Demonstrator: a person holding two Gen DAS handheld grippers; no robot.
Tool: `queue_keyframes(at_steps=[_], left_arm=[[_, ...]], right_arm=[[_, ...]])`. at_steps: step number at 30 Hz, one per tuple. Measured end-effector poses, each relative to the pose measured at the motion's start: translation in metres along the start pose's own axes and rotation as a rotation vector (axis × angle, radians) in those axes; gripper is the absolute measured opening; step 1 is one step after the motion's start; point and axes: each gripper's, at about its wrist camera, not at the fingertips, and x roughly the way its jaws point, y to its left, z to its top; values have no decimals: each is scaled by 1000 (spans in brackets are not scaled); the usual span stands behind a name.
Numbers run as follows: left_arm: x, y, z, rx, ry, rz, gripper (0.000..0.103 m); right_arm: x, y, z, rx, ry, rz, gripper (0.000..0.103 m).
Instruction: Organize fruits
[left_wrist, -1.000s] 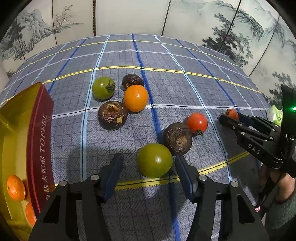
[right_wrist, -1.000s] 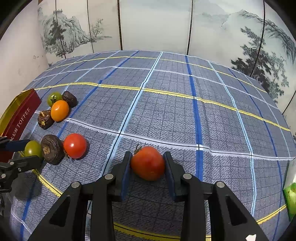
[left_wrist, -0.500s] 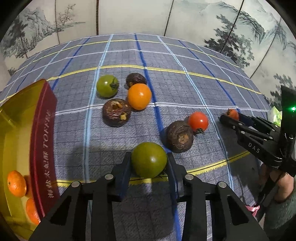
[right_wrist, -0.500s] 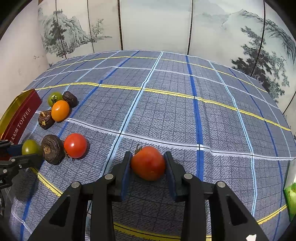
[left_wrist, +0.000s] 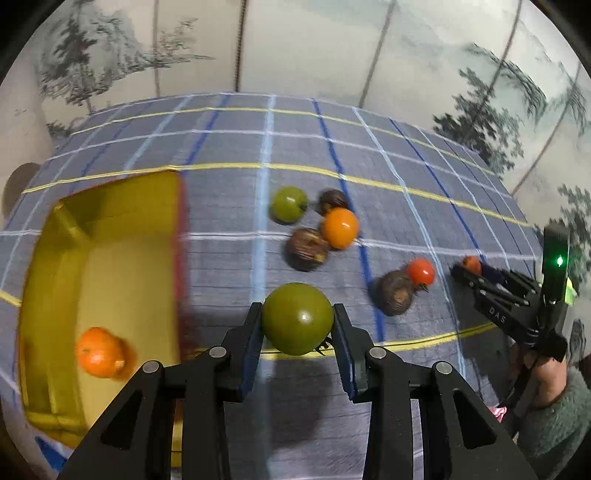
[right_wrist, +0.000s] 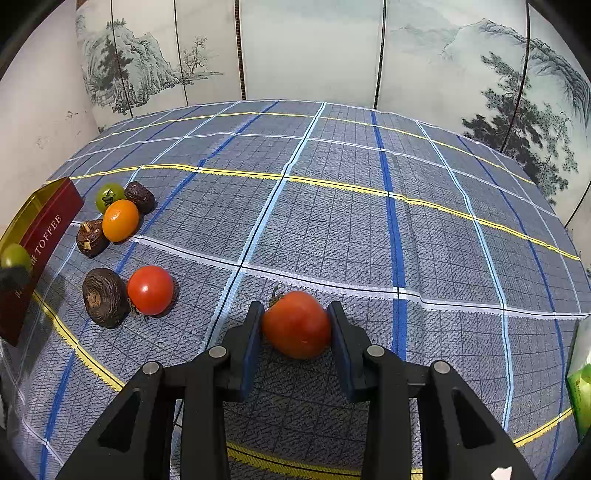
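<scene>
The left gripper (left_wrist: 297, 328) is clenched on a green tomato (left_wrist: 297, 318), both pads flat against its sides, and the fruit looks clear of the cloth (left_wrist: 424, 177). The left-wrist view is smeared, so how high it sits is a guess. The relation that matters: the tin (left_wrist: 48, 266) lies to the left of this gripper, its open yellow inside facing up, its long side running away from the camera, and its red wall (left_wrist: 183, 258) stands between the tomato and the hollow. An orange fruit (left_wrist: 99, 352) already lies in the tin's near end. The coming move, as I judge it, is a carry leftward over that wall, with room to drop beyond the orange fruit.

The right gripper (right_wrist: 295, 326) grasps a red tomato (right_wrist: 296, 324) low on the cloth, well to the right of the tin, so the left hand is far nearer.

Still loose on the cloth: a second green tomato (left_wrist: 288, 204), an orange tomato (left_wrist: 340, 227), a small red tomato (left_wrist: 420, 271) and three brown fruits, one (left_wrist: 395, 297) touching the small red tomato
</scene>
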Motion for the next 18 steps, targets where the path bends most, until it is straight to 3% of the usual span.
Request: queue_keyframes(at_steps=[9,18], left_arm=[[-39,64,-1,-83,-52,105,37],[-52,116,-19,-148,-31,181,37]], right_arm=[[0,0,0,0,0,0,33],[0,0,0,0,0,0,33]])
